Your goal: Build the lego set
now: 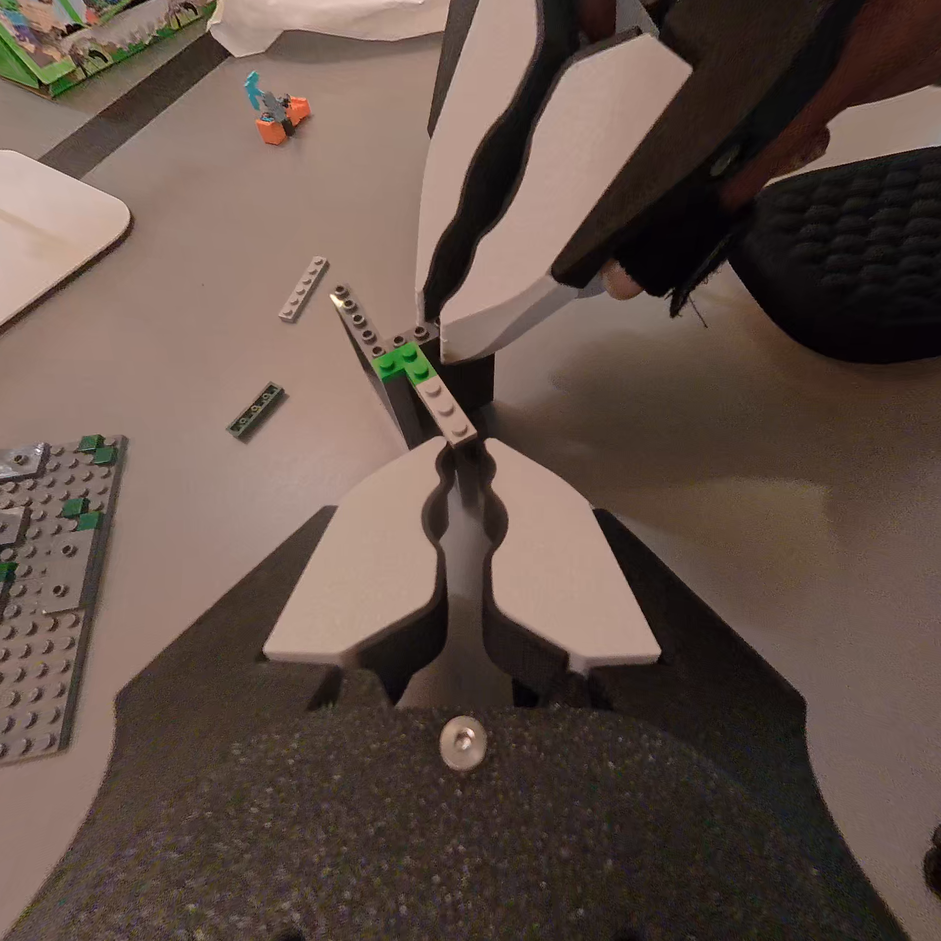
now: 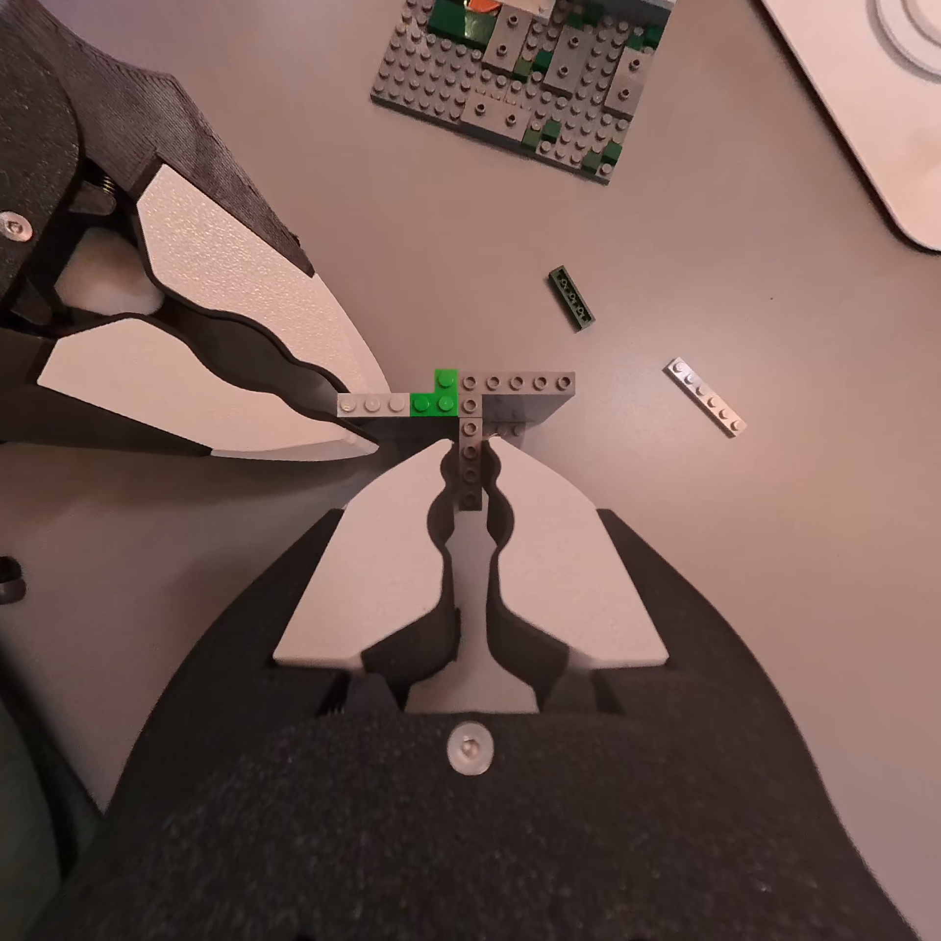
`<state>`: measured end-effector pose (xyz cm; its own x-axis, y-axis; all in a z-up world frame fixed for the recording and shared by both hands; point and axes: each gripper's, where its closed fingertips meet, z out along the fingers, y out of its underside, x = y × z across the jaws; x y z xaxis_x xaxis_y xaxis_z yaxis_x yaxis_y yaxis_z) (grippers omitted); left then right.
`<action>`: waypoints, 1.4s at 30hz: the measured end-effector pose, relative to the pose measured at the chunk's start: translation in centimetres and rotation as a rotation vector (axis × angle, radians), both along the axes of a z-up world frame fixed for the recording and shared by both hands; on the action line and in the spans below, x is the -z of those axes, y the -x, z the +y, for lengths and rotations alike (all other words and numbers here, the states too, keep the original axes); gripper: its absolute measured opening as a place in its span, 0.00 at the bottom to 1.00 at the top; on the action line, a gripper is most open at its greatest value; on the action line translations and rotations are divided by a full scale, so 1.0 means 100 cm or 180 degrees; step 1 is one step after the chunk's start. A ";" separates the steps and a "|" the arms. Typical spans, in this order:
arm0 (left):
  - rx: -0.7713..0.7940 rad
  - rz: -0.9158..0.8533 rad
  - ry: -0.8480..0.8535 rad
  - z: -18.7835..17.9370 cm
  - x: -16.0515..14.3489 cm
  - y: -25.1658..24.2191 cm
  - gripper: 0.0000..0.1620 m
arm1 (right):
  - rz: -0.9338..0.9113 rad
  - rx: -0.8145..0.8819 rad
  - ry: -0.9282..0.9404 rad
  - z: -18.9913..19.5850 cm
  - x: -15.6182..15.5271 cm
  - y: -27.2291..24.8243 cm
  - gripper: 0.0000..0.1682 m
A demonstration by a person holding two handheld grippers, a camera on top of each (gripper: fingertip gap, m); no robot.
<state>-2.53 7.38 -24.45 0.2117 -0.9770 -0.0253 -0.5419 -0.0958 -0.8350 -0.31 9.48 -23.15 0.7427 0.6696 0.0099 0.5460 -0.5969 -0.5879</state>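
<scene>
A small T-shaped wall of dark grey bricks (image 2: 517, 382) has a bright green corner plate (image 2: 435, 399) and a light grey plate (image 2: 371, 405) on top. My left gripper (image 1: 463, 448) is shut on the wall's end under the light grey plate (image 1: 448, 410). It enters the right wrist view (image 2: 356, 418) from the left. My right gripper (image 2: 471, 450) is shut on the wall's other dark grey arm. It reaches down from the upper right in the left wrist view (image 1: 434, 328). The green corner plate (image 1: 405, 364) sits between the two grippers.
A grey studded baseplate (image 2: 422, 76) with dark green pieces lies beyond, at the left edge in the left wrist view (image 1: 51, 662). A loose light grey plate (image 2: 705, 397) and a dark green plate (image 2: 572, 298) lie on the table. Farther off are an orange figure (image 1: 280, 109), a white tray (image 1: 51, 219), a green box (image 1: 61, 51) and a black cushion (image 1: 855, 254). The tips of both grippers are at nearly the same place.
</scene>
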 end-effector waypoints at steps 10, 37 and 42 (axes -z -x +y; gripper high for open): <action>0.0032 -0.0028 0.0007 -0.001 0.000 -0.001 0.06 | 0.0028 -0.0076 -0.0051 -0.011 -0.002 -0.007 0.08; 0.0088 -0.0005 -0.0086 0.001 0.002 -0.001 0.06 | 0.0039 -0.0161 0.0070 -0.006 0.002 -0.006 0.05; 0.0100 0.0005 -0.0086 0.002 0.004 0.001 0.06 | 0.0206 -0.0191 -0.0014 -0.009 -0.005 -0.004 0.14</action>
<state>-2.59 7.60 -24.87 0.1809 -0.9821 -0.0521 -0.5456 -0.0561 -0.8362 0.10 8.53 -22.69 0.7004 0.7129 -0.0337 0.5416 -0.5616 -0.6256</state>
